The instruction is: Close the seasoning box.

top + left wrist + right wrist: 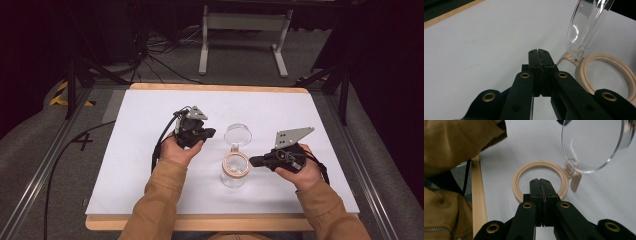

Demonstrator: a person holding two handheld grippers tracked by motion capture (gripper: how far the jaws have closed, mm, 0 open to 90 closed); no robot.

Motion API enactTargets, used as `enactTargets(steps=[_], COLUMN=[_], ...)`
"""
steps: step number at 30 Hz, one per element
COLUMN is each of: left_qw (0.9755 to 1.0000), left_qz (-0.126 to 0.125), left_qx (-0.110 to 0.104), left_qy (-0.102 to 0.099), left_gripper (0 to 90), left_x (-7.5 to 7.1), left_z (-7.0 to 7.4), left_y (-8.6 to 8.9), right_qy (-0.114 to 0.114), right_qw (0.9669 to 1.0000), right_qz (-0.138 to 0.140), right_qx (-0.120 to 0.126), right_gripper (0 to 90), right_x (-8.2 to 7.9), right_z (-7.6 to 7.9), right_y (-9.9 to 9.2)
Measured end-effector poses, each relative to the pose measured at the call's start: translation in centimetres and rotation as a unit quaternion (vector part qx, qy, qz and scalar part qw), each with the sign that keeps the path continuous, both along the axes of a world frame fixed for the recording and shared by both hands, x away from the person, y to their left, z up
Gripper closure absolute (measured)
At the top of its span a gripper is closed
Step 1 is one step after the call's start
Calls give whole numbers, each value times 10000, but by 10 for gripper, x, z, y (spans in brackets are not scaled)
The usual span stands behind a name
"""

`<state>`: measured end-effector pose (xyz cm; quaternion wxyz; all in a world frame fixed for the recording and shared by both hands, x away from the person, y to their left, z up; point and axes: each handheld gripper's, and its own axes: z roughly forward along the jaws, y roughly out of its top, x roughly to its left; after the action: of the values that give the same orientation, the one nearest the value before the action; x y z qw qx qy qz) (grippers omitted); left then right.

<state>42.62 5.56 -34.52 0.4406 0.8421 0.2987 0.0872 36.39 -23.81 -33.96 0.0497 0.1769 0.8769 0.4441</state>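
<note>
Grey carpet [240, 60] covers the floor of a dark room, strewn with black cables [150, 55] at the far left, and a pale metal frame [245, 30] on two feet stands on it beyond the table. Black stands [75, 85] rise at either far corner, and yellow-and-black tape [62, 95] marks the floor by the left one. The table [150, 220] shows a light wooden edge at front and back, and a white board [150, 125] covers nearly all of its top, matte and faintly scuffed. Two forearms in mustard-brown sleeves [160, 200] come in from the near side. The left gripper [210, 133], in the left hand [177, 150], sits near the board's middle just left of the jar, jaws clenched together with nothing between them; the left gripper view shows the pads pressed flat against each other. The right gripper [254, 161], in the right hand [300, 172], points left with its tip right beside the jar's rim, jaws likewise clenched on nothing. The clear glass jar [235, 172] stands upright between the two grippers, slightly toward the near edge, with a tan ring [541, 182] around its open mouth. Its clear round lid [238, 134] is swung up and back on a hinge at the far side of the rim.
</note>
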Motion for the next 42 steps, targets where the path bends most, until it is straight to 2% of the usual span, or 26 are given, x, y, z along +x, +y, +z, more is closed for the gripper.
enactTargets(steps=[4, 7, 9, 12, 14, 19, 20, 24, 29, 36, 40, 42], left_qw=[9998, 9999, 9998, 9995, 9997, 9996, 9996, 9995, 9993, 9980, 9978, 9972], left_qz=[-97, -117, -109, -113, -165, -203, -230, -243, -298, -599, -648, -707], left_qx=[-143, -95, -170, -278, -179, -202, -171, -191, -202, -138, -103, -58], left_qy=[44, 23, 28, 37, -4, 14, -50, -38, -60, -135, -138, -223], left_gripper=[896, 896, 895, 895, 895, 895, 895, 894, 892, 890, 890, 889], left_x=[0, 0, 0, 0, 1, 0, 0, -1, -2, -4, -7, -7], left_z=[-6, -8, -9, -9, -9, -9, -9, -8, -8, -7, -6, -5], left_y=[-6, -9, -11, -12, -12, -13, -13, -14, -15, -15, -16, -15], right_qy=[-189, -245, -323, -288, -252, -211, -169, -54, -44, -53, -17, -26], right_qw=[9996, 9991, 9981, 9969, 9964, 9951, 9945, 9933, 9933, 9935, 9937, 9939], right_qz=[-144, -233, -342, -449, -480, -516, -532, -568, -569, -566, -548, -535], right_qx=[165, 262, 407, 586, 656, 812, 892, 1000, 1008, 988, 979, 962], right_gripper=[898, 898, 897, 897, 898, 898, 898, 898, 898, 898, 898, 898], right_x=[-1, 1, 2, 4, 6, 8, 10, 13, 14, 14, 14, 14], right_z=[-1, -2, -3, -6, -7, -9, -9, -10, -11, -11, -11, -11], right_y=[3, 2, 2, 3, 4, 4, 3, 2, 3, 3, 3, 4])
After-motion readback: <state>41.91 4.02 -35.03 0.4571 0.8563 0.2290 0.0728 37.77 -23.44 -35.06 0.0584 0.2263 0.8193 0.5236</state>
